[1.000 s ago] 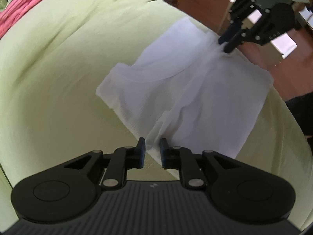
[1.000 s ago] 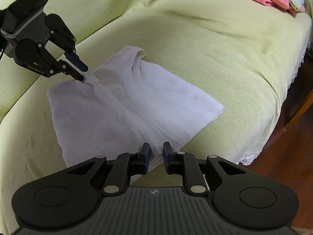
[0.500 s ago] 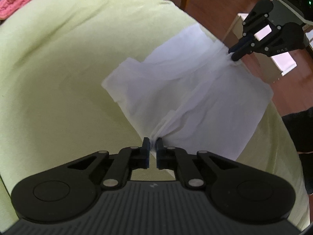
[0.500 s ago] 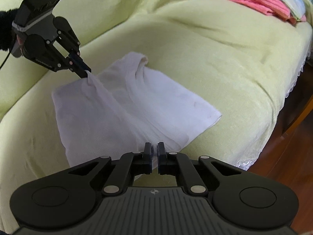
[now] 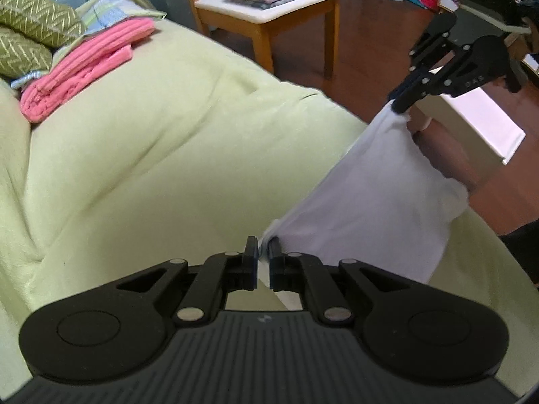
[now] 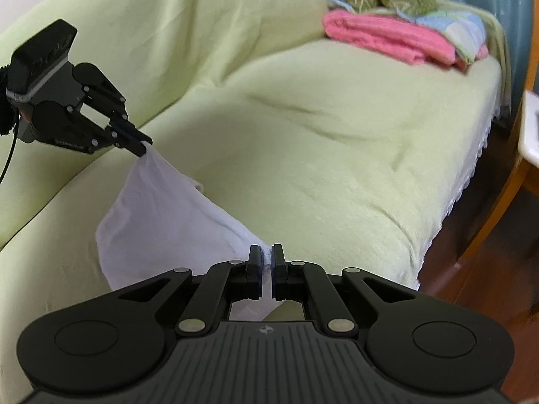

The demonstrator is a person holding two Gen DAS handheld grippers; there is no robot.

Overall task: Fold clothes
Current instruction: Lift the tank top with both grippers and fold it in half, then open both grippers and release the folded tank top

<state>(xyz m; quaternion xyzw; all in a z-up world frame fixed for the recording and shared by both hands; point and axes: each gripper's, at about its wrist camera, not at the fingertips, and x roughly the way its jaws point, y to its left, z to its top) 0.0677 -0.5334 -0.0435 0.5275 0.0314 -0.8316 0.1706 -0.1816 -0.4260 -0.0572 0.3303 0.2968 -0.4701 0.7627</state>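
Observation:
A white garment [image 5: 377,195] hangs stretched between my two grippers above the yellow-green sofa [image 5: 151,134]. My left gripper [image 5: 264,252] is shut on one end of it. My right gripper [image 6: 266,259] is shut on the other end. In the left wrist view the right gripper [image 5: 399,106] shows at the upper right, pinching the cloth. In the right wrist view the left gripper [image 6: 141,148] shows at the left, holding the white garment [image 6: 161,208], which sags below it in front of the sofa [image 6: 320,141].
A pink folded cloth [image 5: 81,70] and green patterned cushions [image 5: 30,40] lie at the sofa's far end. A wooden chair [image 5: 269,3] with stacked folded clothes stands on the wooden floor. A white box [image 5: 471,124] is at the right.
Both grippers have closed on the garment and lifted it off the sofa seat. It now hangs between them instead of lying flat.

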